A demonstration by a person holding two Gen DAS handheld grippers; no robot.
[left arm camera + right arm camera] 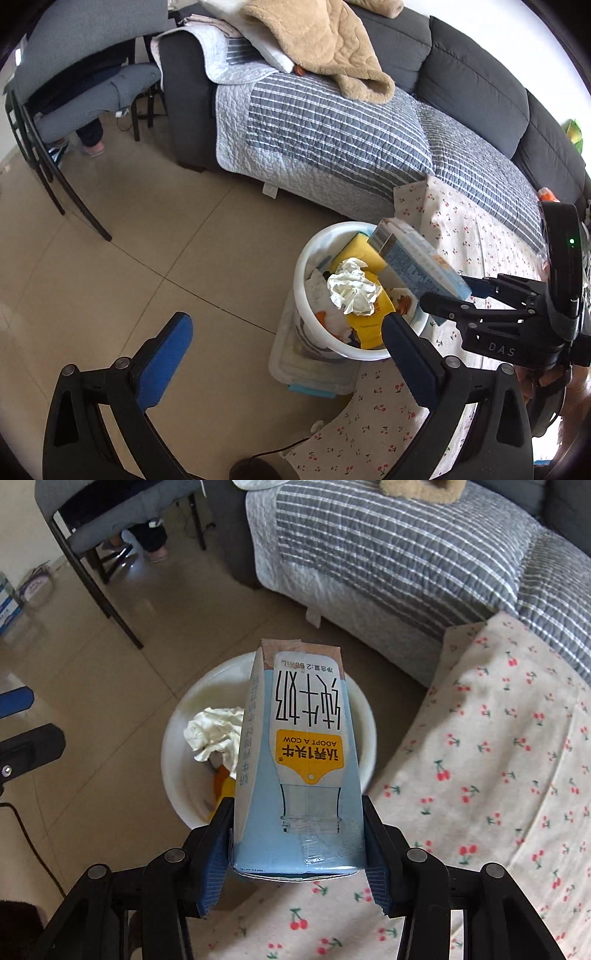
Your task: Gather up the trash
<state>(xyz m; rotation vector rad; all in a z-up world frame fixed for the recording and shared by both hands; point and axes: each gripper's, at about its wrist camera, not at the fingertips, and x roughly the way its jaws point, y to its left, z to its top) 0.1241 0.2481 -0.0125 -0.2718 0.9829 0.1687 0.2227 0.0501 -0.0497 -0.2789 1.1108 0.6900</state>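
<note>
My right gripper (297, 834) is shut on a light-blue milk carton (299, 760) and holds it above the white trash bin (177, 760). In the left wrist view the carton (417, 262) hangs over the bin's far right rim (306, 251), with the right gripper (465, 295) behind it. The bin holds a crumpled white paper ball (352, 286), yellow wrappers (369, 321) and other trash. My left gripper (284, 328) is open and empty, low over the floor, its right finger in front of the bin's near rim.
A grey sofa with a striped quilt (332, 125) and tan blanket (325, 44) stands behind the bin. A cherry-print cloth (498, 757) covers a surface on the right. The bin stands on a clear plastic box (314, 369). A chair (85, 85) with a seated person stands at left.
</note>
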